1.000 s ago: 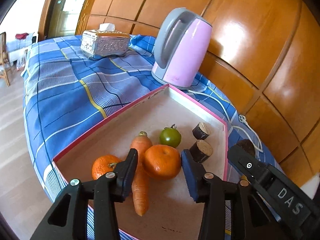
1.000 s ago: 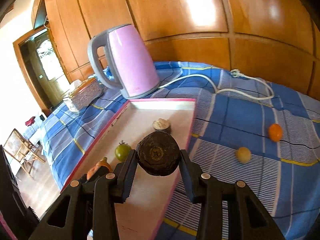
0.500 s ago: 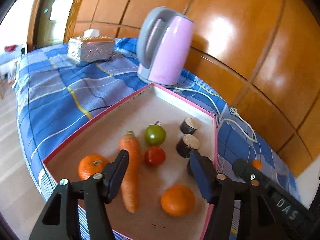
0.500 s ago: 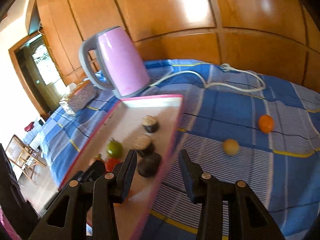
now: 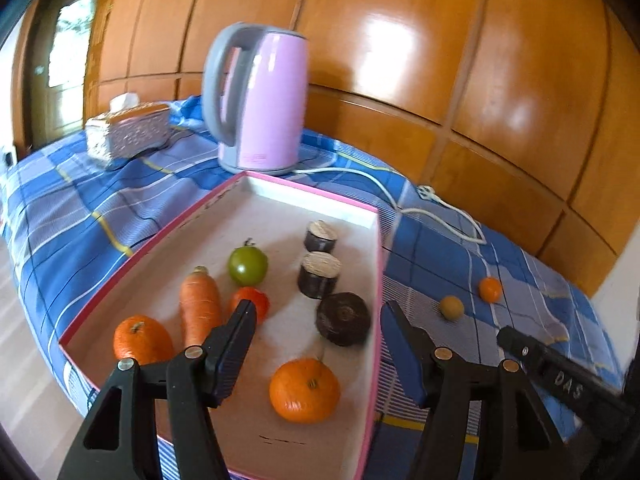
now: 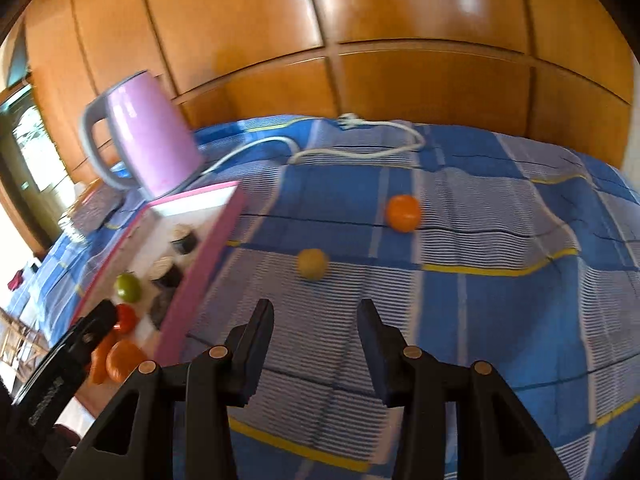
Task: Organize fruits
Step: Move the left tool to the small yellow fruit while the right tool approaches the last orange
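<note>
While your left gripper hangs over the near end of the pink-rimmed tray, its fingers stand wide apart with nothing between them. In the lower centre of the left wrist view you see a glossy orange with its small green stem scar facing up, lying on the tray floor. A second orange sits at lower left of the tray, just beside a carrot that points stem-end away from you. Near the carrot's far end lie a red tomato and a green tomato with a dark stalk. Toward the tray's right wall you have a dark, round, rough-skinned fruit, and beyond it two short dark cylinders with pale cut tops.

Your right gripper is also spread open and empty, above the blue checked cloth. In the middle of the right wrist view, outside the tray, a small orange fruit and a dull yellow round fruit rest on the cloth, apart from each other. A pink kettle stands behind the tray at upper centre of the left view, with its white cord trailing across the cloth.
</note>
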Tool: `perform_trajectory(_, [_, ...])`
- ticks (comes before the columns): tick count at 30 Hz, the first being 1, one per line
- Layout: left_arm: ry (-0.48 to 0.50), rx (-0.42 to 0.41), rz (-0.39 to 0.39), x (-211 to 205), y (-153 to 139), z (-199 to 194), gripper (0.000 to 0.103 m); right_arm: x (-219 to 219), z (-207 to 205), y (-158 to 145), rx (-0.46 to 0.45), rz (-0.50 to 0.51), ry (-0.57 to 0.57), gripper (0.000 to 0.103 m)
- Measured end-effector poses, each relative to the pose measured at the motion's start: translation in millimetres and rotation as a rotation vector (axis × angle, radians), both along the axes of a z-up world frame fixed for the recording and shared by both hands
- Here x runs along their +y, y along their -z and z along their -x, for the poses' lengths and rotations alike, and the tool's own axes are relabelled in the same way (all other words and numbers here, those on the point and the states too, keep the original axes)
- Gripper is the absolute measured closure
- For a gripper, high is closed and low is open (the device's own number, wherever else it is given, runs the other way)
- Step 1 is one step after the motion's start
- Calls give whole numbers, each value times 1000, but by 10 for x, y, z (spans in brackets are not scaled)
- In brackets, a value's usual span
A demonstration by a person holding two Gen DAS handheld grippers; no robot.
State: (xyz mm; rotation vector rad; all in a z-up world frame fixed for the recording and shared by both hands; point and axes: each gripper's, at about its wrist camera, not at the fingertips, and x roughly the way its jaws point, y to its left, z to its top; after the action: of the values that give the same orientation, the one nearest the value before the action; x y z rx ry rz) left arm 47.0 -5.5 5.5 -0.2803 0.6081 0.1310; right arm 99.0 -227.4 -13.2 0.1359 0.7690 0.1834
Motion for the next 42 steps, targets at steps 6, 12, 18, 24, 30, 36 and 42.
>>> perform_trajectory(6, [64,2,-48,-170,8,-22,41,-250,-60,51,-1,-19,91,59])
perform_trajectory(12, [141,9,-90,-353,31,-65,53,-328,-115,90,-5,-20,122,59])
perform_trajectory(18, [263,28,-135,-611,85,-182,64,-395,-186,116,-11,-35,145,59])
perform_trajectory(24, [336,63,-141,-791,149,-376,64,-479,-292,142,-11,-70,164,59])
perform_trajectory(30, [374,85,-119,-908,173,-644,64,-544,-415,170,0,-109,161,59])
perform_trajectory(36, [411,103,-90,-1038,203,-935,60,-593,-492,176,2,-128,167,59])
perform_trajectory(42, [440,132,-58,-1135,264,-1139,59,-648,-589,190,9,-149,183,59])
